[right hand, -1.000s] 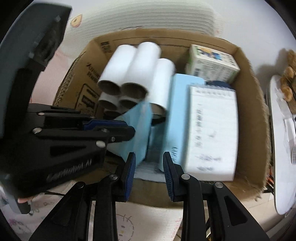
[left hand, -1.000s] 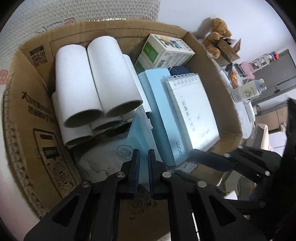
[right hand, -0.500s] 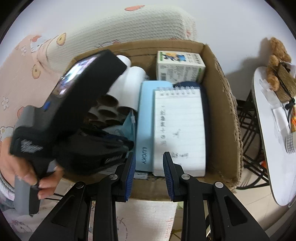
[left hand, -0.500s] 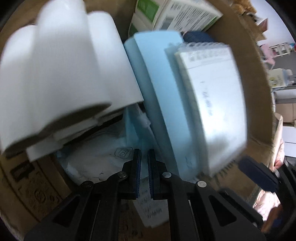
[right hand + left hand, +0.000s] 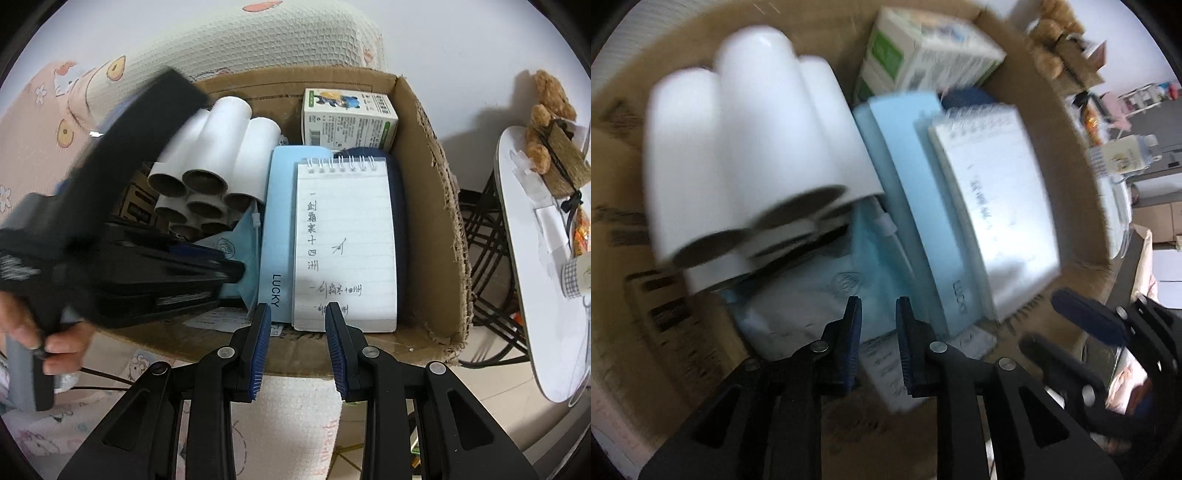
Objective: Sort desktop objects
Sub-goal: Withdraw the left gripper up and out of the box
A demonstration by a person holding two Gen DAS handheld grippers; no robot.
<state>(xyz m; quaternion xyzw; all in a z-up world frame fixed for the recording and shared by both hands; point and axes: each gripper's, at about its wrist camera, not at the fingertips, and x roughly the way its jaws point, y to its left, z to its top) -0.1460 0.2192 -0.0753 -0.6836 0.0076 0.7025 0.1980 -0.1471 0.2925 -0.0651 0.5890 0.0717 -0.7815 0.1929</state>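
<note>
A pale blue plastic pouch [image 5: 882, 254] with a white clip lies in the cardboard box [image 5: 439, 206], just ahead of the left gripper [image 5: 878, 332], between the bundle of white paper rolls [image 5: 746, 158] to the fingers' left and the light blue "LUCKY" case [image 5: 279, 229] to their right. The left jaws have just been opening and now stand slightly apart, with nothing pinched between them. The left view is motion-blurred; the right view is sharp and shows the pouch partly behind the left gripper, held by a hand [image 5: 33, 332]. The right gripper [image 5: 297, 332] hangs over the box's near edge, its jaws narrowly apart and empty, with the handwritten spiral notepad [image 5: 345, 240] directly beyond its fingertips.
</note>
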